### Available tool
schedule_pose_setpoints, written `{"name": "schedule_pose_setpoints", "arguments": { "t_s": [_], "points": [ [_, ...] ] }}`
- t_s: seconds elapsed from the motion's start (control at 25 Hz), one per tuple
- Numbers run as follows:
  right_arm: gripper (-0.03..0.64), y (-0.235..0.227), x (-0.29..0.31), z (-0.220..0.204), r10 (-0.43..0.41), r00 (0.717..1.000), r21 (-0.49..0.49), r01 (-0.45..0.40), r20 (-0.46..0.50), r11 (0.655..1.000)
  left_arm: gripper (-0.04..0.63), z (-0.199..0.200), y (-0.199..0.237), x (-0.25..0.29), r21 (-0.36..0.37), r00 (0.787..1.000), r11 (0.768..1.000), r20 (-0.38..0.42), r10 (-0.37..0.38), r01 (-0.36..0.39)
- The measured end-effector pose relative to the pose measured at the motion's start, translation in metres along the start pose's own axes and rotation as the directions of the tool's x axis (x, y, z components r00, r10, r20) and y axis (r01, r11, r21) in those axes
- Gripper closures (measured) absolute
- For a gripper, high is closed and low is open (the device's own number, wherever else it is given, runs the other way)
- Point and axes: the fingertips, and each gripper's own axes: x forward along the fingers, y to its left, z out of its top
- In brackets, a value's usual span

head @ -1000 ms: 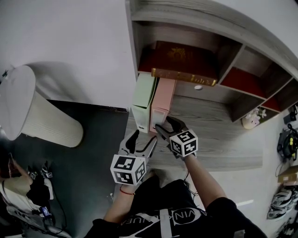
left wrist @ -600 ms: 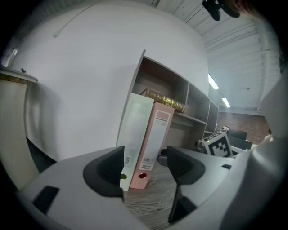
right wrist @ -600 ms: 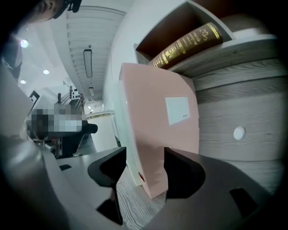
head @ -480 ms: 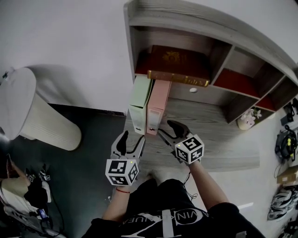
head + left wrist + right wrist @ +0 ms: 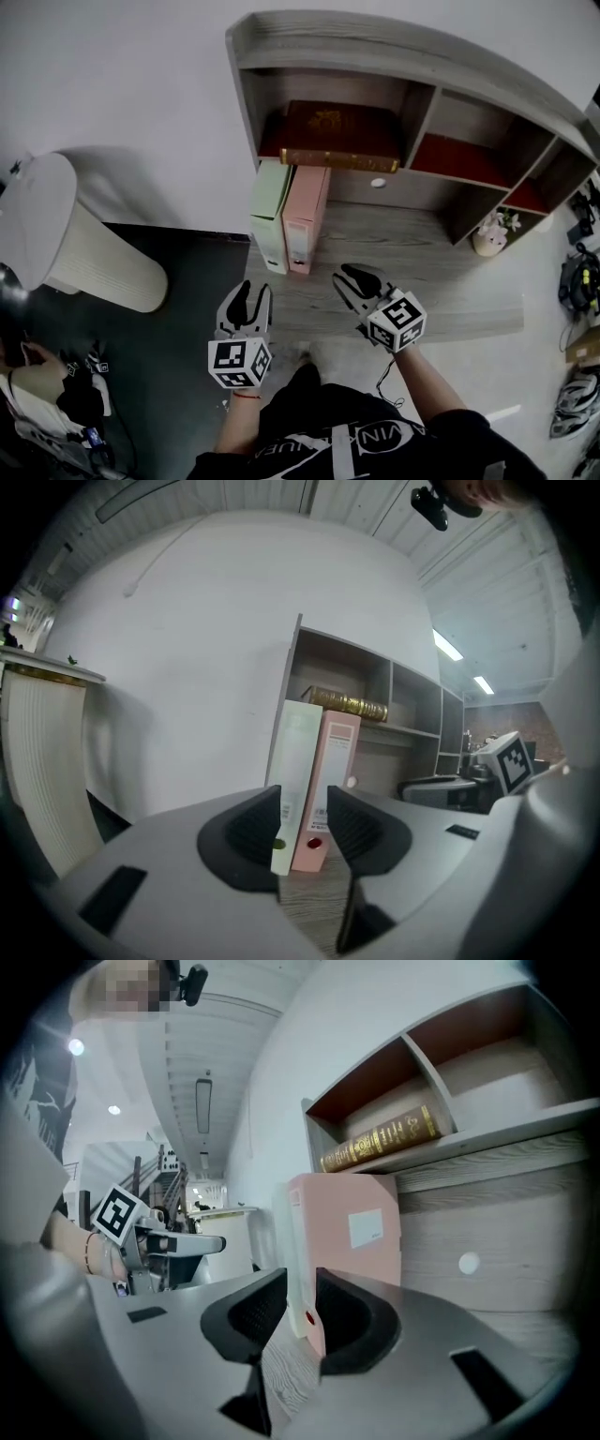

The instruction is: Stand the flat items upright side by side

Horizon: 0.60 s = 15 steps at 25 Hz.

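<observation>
Head view: at the centre of the frame, two slim, smooth, hard-cover binders stand upright side against side, narrow spines facing the camera. A pale green binder point(image 5: 270, 214) is on the left and a pink binder point(image 5: 307, 217) on the right. They sit at the left end of a grey wood-grain desk point(image 5: 422, 272), below a shelf compartment where a dark red book with a gilt edge point(image 5: 330, 136) lies flat. A white ribbed cylinder point(image 5: 94, 253) stands at far left. In the lower centre, the left gripper point(image 5: 253, 292) and right gripper point(image 5: 345, 279) hover apart from the binders. Left gripper view: the dark, curved jaws have just been closing, yet a clear gap remains with nothing gripped. Both binders show beyond it, each spine bearing a small round hole near the bottom. Right gripper view: the jaws have also just been closing to a narrow gap and hold nothing. The pink binder's broad face, with a pale rectangular label, rises behind them.
</observation>
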Motion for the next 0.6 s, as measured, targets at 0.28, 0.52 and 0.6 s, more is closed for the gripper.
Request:
{"name": "schedule_pose_setpoints", "arguments": {
  "t_s": [0.28, 0.52, 0.6],
  "points": [
    [0.582, 0.004, -0.055, 0.001, -0.03, 0.999, -0.049, 0.031, 0.022, 0.998, 0.544, -0.008, -0.012, -0.031, -0.021, 0.998, 0.998, 0.013, 0.055, -0.054],
    [0.607, 0.008, -0.104, 0.001, -0.069, 0.993, -0.001, 0.07, 0.093, 0.998, 0.591, -0.015, -0.039, -0.057, -0.032, 0.999, 0.999, 0.015, 0.037, -0.036],
    [0.607, 0.012, -0.116, 0.001, -0.067, 0.993, -0.014, 0.069, 0.096, 0.998, 0.592, -0.017, -0.047, -0.066, -0.033, 0.999, 0.999, 0.015, 0.037, -0.036]
  ]
}}
